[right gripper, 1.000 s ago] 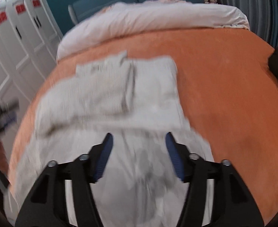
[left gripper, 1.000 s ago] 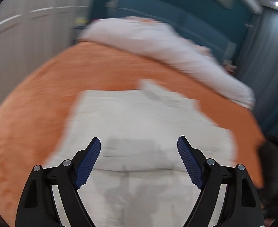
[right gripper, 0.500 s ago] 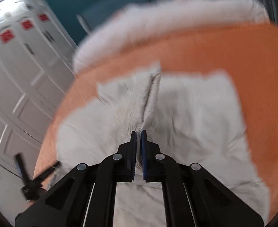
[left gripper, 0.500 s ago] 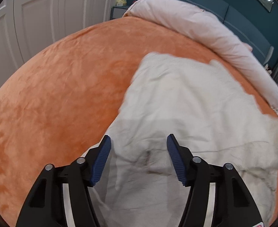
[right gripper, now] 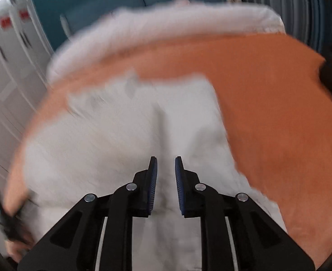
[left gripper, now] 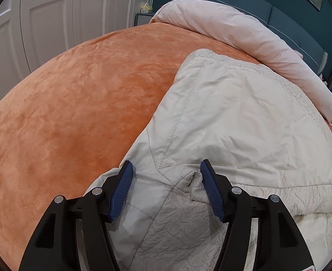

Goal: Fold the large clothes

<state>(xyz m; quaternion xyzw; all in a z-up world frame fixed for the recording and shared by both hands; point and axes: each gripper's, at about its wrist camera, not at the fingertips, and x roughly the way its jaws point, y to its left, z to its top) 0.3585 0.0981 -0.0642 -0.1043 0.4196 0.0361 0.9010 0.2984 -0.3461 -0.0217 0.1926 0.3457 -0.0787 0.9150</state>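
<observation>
Jacket [left gripper: 229, 122] lies spread on the orange bed [left gripper: 64, 113] so you can fold it flat. Your left gripper [left gripper: 166, 187] straddles a crumpled seam, jaws opening, pinching nothing. Your right gripper [right gripper: 166, 180] is opening too, fabric loose between its pads.

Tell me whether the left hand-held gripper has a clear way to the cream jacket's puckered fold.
Probably yes: the left hand-held gripper hangs over the cream jacket, jaws opening, the puckered fold beside its right pad, nothing between.
</observation>
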